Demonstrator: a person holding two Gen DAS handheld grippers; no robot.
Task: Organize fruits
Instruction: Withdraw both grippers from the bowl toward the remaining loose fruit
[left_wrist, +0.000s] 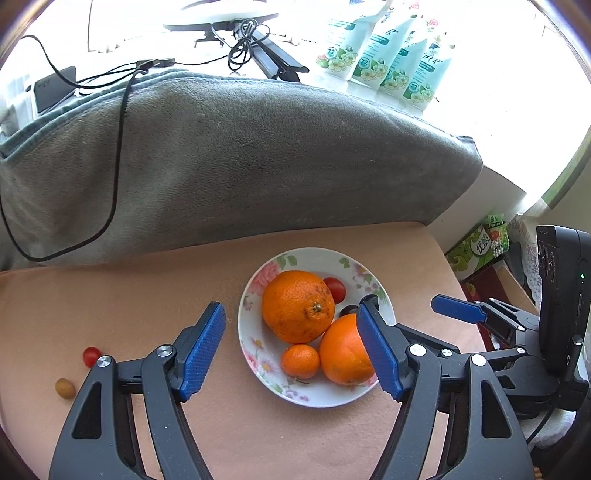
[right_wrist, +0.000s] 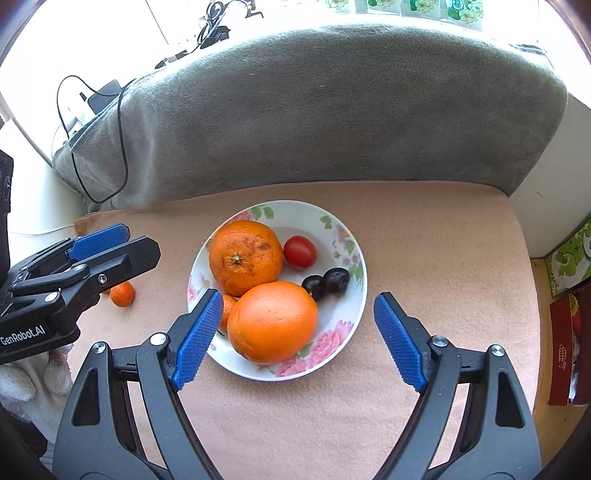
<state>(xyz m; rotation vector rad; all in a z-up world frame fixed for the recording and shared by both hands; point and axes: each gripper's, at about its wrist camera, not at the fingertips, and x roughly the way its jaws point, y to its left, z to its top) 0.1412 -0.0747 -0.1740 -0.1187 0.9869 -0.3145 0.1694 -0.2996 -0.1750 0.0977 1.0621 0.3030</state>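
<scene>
A floral plate on a tan cushion holds a big rough orange, a smooth orange, a small mandarin, a red tomato and two dark plums. My left gripper is open and empty above the plate's near side. My right gripper is open and empty around the smooth orange, apart from it. Loose on the cushion lie a cherry tomato, a small yellow-brown fruit and a mandarin.
A grey blanket covers the backrest behind the plate, with a black cable draped over it. The right gripper shows at the right in the left wrist view. Boxes stand beyond the cushion's right edge.
</scene>
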